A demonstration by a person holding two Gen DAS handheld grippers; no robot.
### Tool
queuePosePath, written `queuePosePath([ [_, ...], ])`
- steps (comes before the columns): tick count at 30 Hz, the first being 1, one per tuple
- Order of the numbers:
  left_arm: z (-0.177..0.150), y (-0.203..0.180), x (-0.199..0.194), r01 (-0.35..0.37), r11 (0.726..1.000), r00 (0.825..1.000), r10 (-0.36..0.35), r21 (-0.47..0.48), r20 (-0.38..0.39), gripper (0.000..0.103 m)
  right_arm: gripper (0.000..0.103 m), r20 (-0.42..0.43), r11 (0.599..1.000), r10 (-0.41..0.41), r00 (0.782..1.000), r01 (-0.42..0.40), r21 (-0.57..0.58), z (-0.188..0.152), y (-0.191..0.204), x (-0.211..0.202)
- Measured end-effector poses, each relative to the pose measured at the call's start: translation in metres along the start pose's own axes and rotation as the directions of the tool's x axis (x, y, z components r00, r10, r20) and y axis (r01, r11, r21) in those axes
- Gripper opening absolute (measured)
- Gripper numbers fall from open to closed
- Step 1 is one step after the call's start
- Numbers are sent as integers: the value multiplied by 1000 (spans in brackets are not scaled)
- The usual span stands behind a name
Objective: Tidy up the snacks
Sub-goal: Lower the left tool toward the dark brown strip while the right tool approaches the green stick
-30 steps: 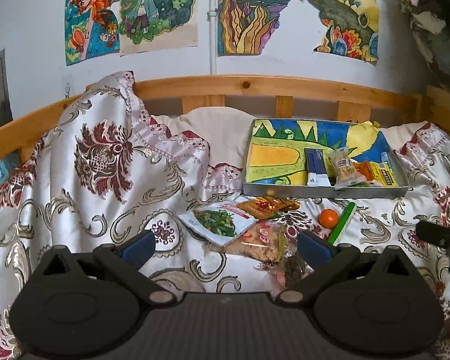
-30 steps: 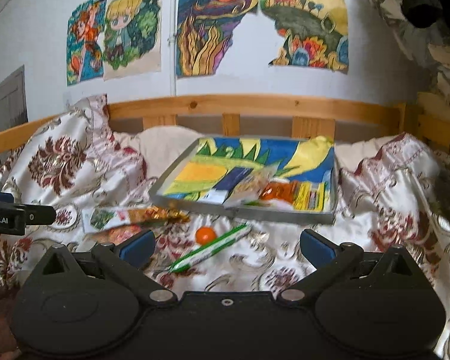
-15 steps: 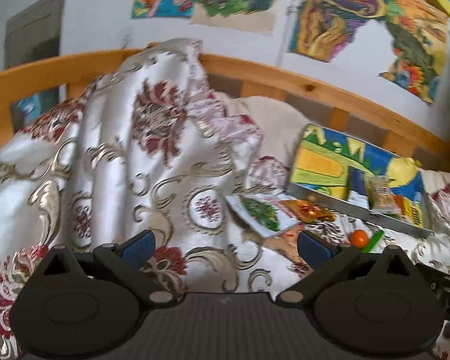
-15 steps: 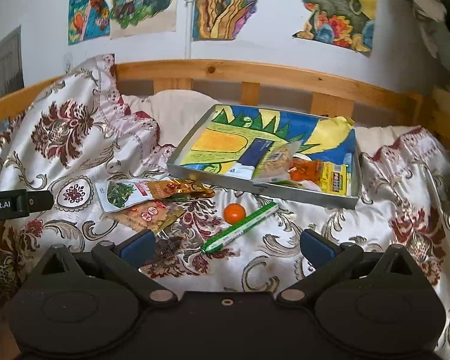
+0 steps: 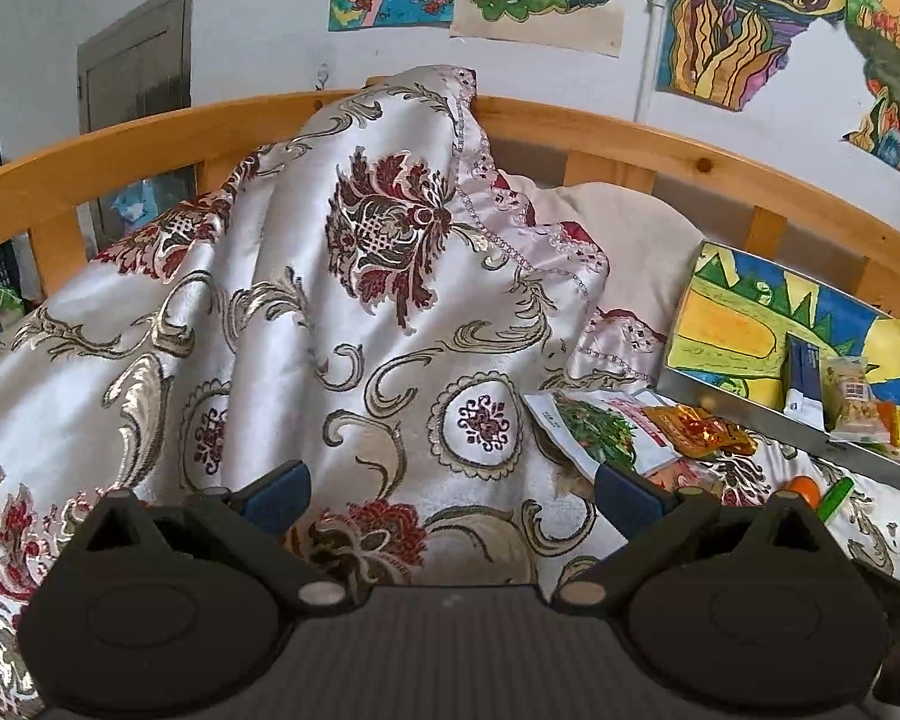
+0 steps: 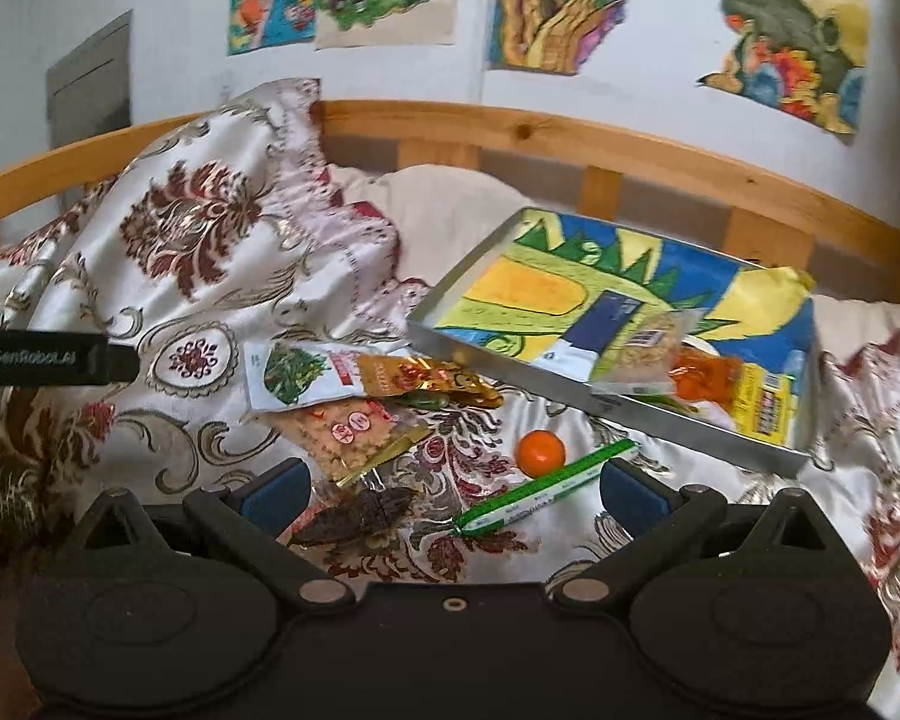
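A grey tray (image 6: 678, 417) with a colourful drawing inside lies on the bed at the right; it holds a blue box (image 6: 600, 324), a clear snack bag (image 6: 648, 348), an orange packet (image 6: 705, 378) and a yellow packet (image 6: 765, 405). Loose on the blanket are a white-green packet (image 6: 297, 369), a gold packet (image 6: 426, 381), a clear nut bag (image 6: 354, 438), a dark snack (image 6: 360, 516), a small orange (image 6: 541, 452) and a green stick pack (image 6: 546, 492). My right gripper (image 6: 453, 489) is open just above the loose snacks. My left gripper (image 5: 450, 489) is open over bare blanket, left of the pile (image 5: 606, 429).
A patterned silver-and-red blanket (image 5: 354, 312) covers the bed and humps up at the left. A wooden rail (image 6: 570, 138) runs along the back under wall drawings. A pillow (image 5: 642, 240) lies behind the tray (image 5: 750, 402).
My left gripper has swung left, so the tray and snacks slid to the right edge of its view. My right gripper has moved left and closer to the loose snacks.
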State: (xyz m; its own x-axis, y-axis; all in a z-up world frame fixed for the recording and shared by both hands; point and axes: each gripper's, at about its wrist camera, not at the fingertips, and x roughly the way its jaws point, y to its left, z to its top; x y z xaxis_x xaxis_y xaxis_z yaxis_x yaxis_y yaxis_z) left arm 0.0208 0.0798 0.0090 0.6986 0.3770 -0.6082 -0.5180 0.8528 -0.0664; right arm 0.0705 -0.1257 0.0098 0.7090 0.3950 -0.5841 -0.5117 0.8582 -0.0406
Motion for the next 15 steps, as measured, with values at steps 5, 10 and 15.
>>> queuePosePath([
  [5, -1, -14, 7, -13, 1000, 1000, 13, 25, -15, 102, 102, -16, 999, 35, 999, -35, -25, 3, -10, 17],
  [10, -6, -30, 12, 7, 996, 1000, -4, 88, -29, 102, 102, -19, 998, 38, 999, -39, -46, 0, -19, 30],
  [15, -11, -40, 13, 92, 990, 995, -88, 111, -37, 102, 102, -18, 999, 41, 999, -41, -6, -9, -36, 34],
])
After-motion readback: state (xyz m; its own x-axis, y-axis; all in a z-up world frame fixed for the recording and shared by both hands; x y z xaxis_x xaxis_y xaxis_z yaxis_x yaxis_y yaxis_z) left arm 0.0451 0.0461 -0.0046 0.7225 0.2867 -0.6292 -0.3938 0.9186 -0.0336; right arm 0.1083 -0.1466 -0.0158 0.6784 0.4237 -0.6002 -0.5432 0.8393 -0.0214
